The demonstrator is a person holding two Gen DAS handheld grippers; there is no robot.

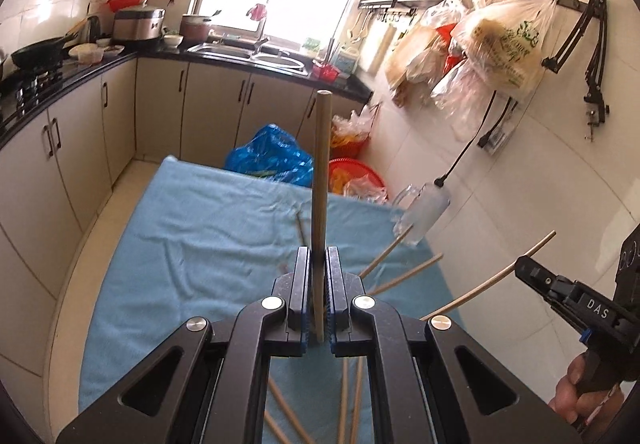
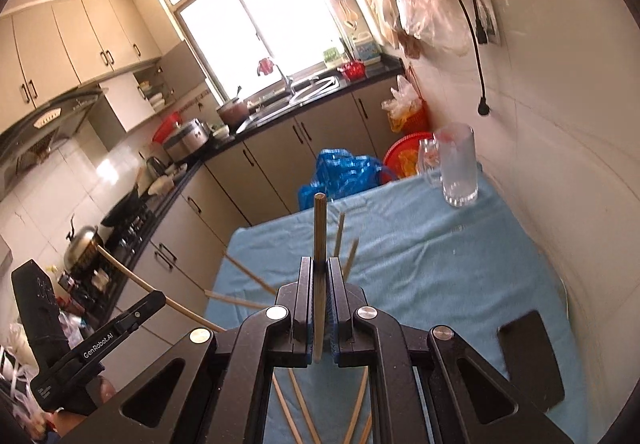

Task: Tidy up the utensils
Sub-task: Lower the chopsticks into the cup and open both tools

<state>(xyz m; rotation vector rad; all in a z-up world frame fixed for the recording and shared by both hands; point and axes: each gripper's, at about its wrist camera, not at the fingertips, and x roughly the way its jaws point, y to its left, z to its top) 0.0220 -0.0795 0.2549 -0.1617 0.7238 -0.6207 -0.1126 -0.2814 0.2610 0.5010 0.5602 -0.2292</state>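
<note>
Left wrist view puts our left gripper [image 1: 319,264] clamped tight on one wooden chopstick [image 1: 322,171], which sticks straight out ahead of the jaws and up across the scene. Beneath and to either side of this claw, loose chopsticks [image 1: 404,276] lie scattered on the blue cloth [image 1: 192,228] that covers the table. Ahead and to the right of the claw a clear glass mug [image 1: 424,211] appears near the cloth's far right corner, close by the tiled wall. Beyond the table's far edge, ahead of the claw, sit a blue plastic bag [image 1: 268,155] and a red basket [image 1: 352,171] on the floor. Far right of the claw, our right gripper [image 1: 528,268] comes into frame with a hand [image 1: 576,396] under it, pinched shut on a second chopstick [image 1: 500,276]. From the right wrist view, that second chopstick likewise juts forward from the closed jaws; the mug stands ahead and right, nothing between it and the claw but open cloth. A dark phone [image 2: 532,360] lies on the cloth at the claw's near right.
</note>
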